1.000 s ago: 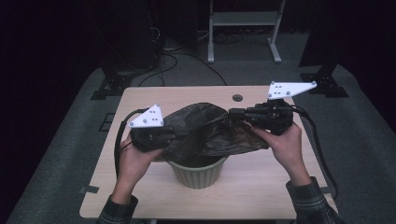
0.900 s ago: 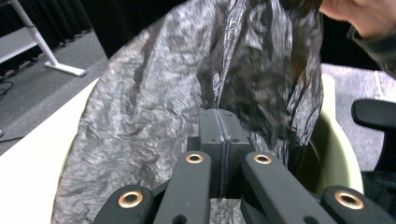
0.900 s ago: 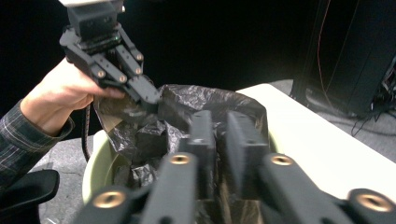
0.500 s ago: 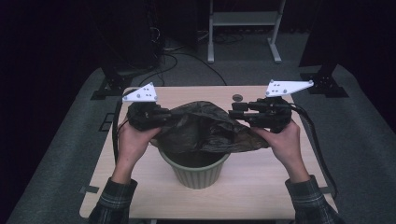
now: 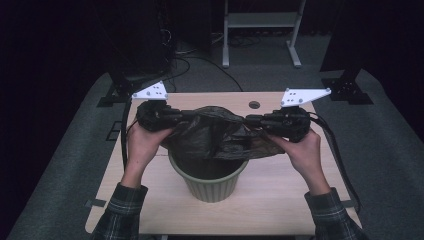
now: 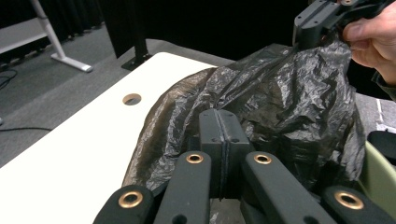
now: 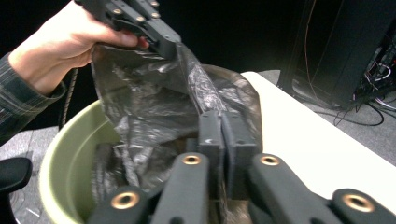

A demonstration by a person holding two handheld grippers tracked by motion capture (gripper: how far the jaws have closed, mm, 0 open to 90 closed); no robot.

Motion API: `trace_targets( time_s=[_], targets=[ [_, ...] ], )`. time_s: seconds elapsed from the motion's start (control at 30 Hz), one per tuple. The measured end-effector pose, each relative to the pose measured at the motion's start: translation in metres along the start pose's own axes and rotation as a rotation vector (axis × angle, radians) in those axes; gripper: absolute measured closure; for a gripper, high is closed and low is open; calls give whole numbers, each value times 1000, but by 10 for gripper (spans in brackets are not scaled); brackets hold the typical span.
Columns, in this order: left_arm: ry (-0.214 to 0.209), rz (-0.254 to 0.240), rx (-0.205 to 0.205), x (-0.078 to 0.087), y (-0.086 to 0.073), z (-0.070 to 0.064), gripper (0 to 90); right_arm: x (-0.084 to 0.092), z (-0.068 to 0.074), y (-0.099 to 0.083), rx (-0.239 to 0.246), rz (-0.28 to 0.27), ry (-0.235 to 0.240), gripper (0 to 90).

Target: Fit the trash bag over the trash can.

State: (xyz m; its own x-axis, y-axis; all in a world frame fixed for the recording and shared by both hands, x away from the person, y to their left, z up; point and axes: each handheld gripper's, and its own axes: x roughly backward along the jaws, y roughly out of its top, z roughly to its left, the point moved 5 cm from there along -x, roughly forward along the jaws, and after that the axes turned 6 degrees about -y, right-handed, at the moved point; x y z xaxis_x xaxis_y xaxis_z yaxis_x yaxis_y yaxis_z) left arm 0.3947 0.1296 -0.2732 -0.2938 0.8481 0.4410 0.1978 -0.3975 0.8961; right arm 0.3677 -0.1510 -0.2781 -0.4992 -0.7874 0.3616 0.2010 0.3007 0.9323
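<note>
Black plastic bag point(image 5: 220, 137) hangs stretched above the bin point(image 5: 210, 177), pinched by the closed left gripper point(image 5: 176, 116) and right gripper point(image 5: 252, 120). Lining is unfinished: the mouth must still go over the rim.

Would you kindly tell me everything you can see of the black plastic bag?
The black plastic bag looks thin, crinkled and slightly see-through, with a glossy dark brown-black film. It is stretched sideways in the air between the left gripper and the right gripper, each shut on one edge of it. Its middle sags in loose folds over the mouth of the green bin on the table, and the right gripper view shows its lower part hanging inside the bin. Whether it holds anything cannot be told.
</note>
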Motion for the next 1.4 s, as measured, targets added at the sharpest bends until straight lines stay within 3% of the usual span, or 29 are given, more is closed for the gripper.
trace_targets(
  time_s=[0.23, 0.47, 0.6, 0.7, 0.77, 0.87, 0.93, 1.03, 1.17, 1.27, 1.4],
  targets=[
    [18, 10, 47, -1, -10, 29, 900, -28, -34, 1, -65, -1, -4, 900],
    [48, 39, 147, -9, -38, 70, 900, -73, -68, -18, -132, 64, -40, 900],
    [55, 70, 197, -16, -57, 81, 900, -92, -74, -31, -156, 112, -47, 900],
    [66, 113, 220, -22, -71, 85, 900, -104, -72, -45, -150, 164, -48, 900],
    [55, 114, 231, -25, -78, 85, 900, -109, -71, -54, -157, 181, -44, 900],
    [46, 107, 224, -24, -78, 82, 900, -102, -73, -55, -169, 159, -60, 869],
    [48, 112, 215, -22, -75, 79, 900, -87, -75, -46, -193, 103, -75, 694],
    [48, 113, 211, -20, -73, 76, 900, -58, -75, -28, -190, 32, -85, 608],
    [50, 115, 206, -19, -72, 74, 900, -26, -68, -10, -167, -35, -38, 525],
    [50, 112, 208, -18, -71, 74, 900, -20, -59, -4, -142, -49, 1, 470],
    [46, 114, 208, -18, -71, 73, 900, -30, -50, -5, -115, -21, 30, 416]
  ],
)
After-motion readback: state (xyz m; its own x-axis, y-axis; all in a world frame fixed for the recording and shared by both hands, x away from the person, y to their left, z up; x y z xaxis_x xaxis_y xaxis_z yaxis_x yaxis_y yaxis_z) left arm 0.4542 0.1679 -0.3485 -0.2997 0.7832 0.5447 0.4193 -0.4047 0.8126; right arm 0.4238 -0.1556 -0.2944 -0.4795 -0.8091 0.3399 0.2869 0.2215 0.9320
